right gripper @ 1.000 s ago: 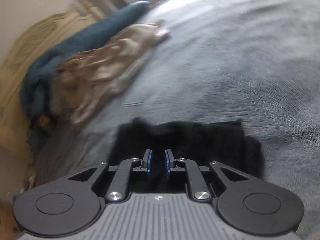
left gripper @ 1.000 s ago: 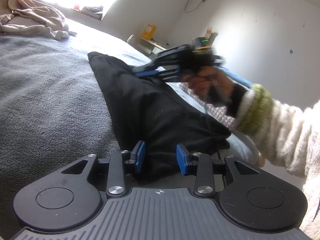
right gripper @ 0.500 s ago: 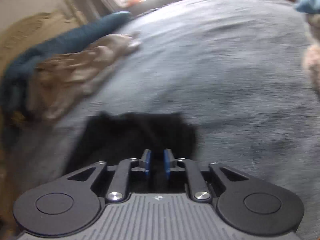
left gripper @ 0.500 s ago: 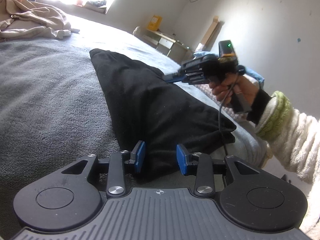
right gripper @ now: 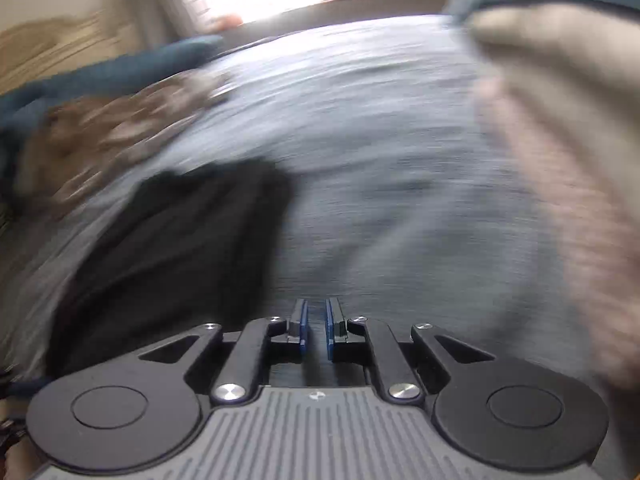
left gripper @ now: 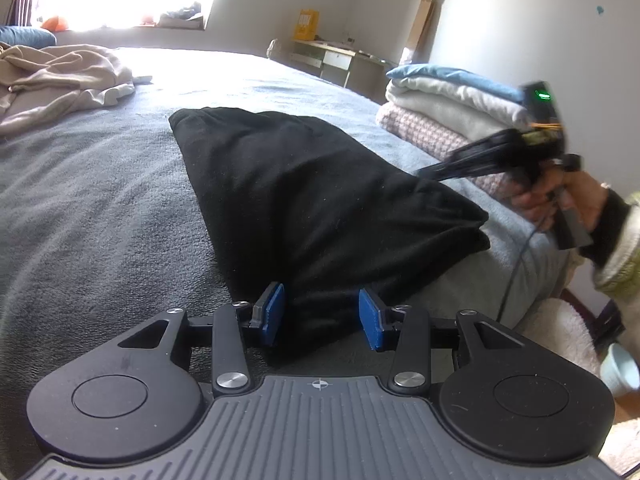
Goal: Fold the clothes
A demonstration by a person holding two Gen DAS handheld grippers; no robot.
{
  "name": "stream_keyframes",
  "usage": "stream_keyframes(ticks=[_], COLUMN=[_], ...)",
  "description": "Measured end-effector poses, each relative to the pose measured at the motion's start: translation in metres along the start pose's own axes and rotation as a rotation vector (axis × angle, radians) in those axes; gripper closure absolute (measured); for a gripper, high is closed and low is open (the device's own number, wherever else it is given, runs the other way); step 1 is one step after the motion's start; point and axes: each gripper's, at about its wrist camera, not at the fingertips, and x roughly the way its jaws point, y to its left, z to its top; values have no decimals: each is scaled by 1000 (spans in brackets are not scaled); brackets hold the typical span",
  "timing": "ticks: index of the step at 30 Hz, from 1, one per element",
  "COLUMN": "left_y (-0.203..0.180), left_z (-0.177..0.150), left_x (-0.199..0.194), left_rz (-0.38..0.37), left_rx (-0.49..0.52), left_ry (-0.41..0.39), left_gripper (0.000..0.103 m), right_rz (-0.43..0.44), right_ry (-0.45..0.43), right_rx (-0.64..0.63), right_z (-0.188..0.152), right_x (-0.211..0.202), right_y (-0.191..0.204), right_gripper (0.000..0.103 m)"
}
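While the left gripper [left gripper: 320,316] is sitting nearest with its blue pads spread wide, the near corner of the black garment [left gripper: 304,192] is lying between them, ungripped, seemingly ready for a pinch. Beyond it, the garment is resting as a doubled, compact shape on the grey bedspread [left gripper: 88,192]. To the right, the right gripper [right gripper: 316,330] is showing nearly closed pads with nothing between them, blurred beside the garment's right edge. Farther off, a folded stack [left gripper: 452,108] is sitting right, and a beige heap [left gripper: 60,76] is lying far left.
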Motion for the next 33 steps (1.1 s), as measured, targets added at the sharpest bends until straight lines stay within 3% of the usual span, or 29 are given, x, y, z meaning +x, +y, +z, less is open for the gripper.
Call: stream_keyframes(ticks=[4,5,9,11,12,20,24,26,30,33], left_y=[-13,-16,-21,-18,-17,-28,-51,-55,-60,-60], left_z=[6,7,5,1,0,23,23,12,-13,-7], left_x=[-6,-6,-2,-1,-3,-18,9,23,12,-3], left_rz=[51,60,68,71,70,19,-33,-53,-37,-52], left_rx=[69,80,84,76,71,87,163,156,187,185], left_ry=[-19,-23,-6,7,5,-85,-58,-2,27,13], left_gripper=[54,50,49,49,49,49,49,49,49,49], right_rz=[203,214,217,218,219,223,173,131,85,76], right_ry=[-71,-81,-113,-129,-138,-203,-241,-188,-126,-133], right_rx=[-63,-63,-49,-41,-38,-9,-265,-342,-393,-402], right_z=[-18,-22,-36,-43,-46,-74,-84,-104,-144,-136], right_x=[-38,-42,-53,-58,-61,-83,-63,-50,-60,-80], right_y=[34,36,38,39,39,43,104,114,102,103], right_gripper=[92,92,94,103,95,94,94,94,95,94])
